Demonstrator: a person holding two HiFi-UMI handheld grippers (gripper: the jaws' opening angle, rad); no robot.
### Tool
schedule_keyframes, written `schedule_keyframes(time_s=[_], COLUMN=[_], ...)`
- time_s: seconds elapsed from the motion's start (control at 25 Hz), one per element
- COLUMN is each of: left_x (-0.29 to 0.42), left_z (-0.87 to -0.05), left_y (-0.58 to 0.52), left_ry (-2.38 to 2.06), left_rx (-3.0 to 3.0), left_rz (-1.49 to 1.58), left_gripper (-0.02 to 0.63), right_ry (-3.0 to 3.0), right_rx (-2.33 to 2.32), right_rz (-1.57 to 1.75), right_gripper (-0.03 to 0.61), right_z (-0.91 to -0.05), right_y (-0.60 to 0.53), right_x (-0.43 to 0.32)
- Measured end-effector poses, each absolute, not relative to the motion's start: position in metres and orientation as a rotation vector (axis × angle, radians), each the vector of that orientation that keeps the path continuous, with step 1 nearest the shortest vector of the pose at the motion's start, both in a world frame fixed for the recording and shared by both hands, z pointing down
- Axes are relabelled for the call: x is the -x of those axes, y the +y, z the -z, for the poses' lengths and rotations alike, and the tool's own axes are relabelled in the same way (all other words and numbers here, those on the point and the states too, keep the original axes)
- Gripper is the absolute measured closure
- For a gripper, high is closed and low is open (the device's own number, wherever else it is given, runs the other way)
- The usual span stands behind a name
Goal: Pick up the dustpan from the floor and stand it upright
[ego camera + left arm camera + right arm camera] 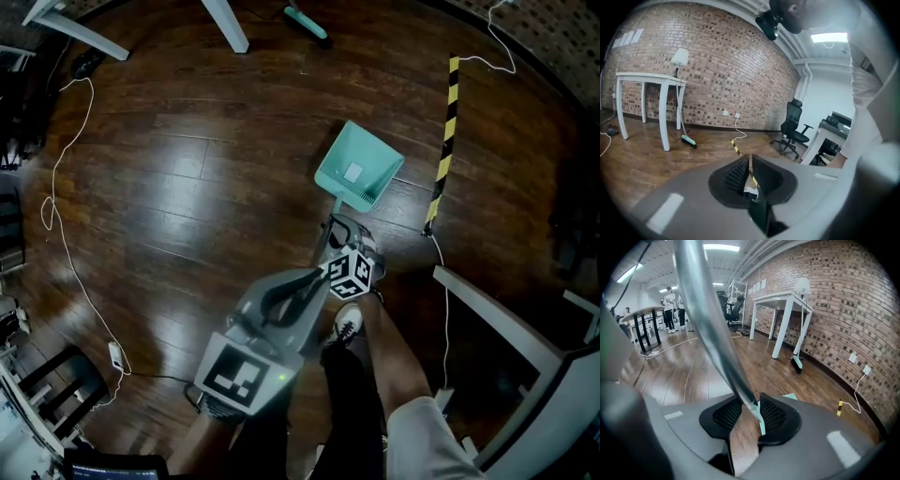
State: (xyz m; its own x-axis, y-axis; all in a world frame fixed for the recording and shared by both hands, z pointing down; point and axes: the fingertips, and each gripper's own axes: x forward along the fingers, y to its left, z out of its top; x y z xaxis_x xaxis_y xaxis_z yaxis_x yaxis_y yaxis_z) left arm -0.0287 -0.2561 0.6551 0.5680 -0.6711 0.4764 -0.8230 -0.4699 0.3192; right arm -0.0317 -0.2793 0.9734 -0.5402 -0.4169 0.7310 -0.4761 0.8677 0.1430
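No legible text or labels

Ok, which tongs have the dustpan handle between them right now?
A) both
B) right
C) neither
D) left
B: in the right gripper view the metal dustpan handle runs between the right tongs, which grip it, while the left tongs are shut on nothing.

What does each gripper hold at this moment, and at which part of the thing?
The right gripper holds the dustpan by its metal handle, close to the pole's lower end. The left gripper holds nothing; its jaws are shut.
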Motion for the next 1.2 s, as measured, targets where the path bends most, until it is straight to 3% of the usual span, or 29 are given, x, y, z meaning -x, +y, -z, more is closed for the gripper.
schedule_keyframes(time_s=[0.44, 1.0, 1.2], left_x=[0.000, 0.028, 0.035], left_z=[-0.614, -0.534, -0.485], left_y=[-0.325, -0.345, -0.336], left_ry=[-1.349, -1.426, -1.409], left_rx=[-2.423, -2.485, -2.542], left_rz=[-0.486, -0.477, -0.484], left_gripper=[0.545, 0.548, 0.563], right_ry=[-2.361, -2.144, -2.067], right_rx=[-0.824, -0.763, -0.871], right_rz=[-0.006, -0.148, -0.195], right_gripper=[0.459, 0.416, 0.423], right_z=[-0.837, -0.817, -0.772], right_y=[-0.330, -0.330, -0.315], right_x=[0.026, -0.018, -0.056])
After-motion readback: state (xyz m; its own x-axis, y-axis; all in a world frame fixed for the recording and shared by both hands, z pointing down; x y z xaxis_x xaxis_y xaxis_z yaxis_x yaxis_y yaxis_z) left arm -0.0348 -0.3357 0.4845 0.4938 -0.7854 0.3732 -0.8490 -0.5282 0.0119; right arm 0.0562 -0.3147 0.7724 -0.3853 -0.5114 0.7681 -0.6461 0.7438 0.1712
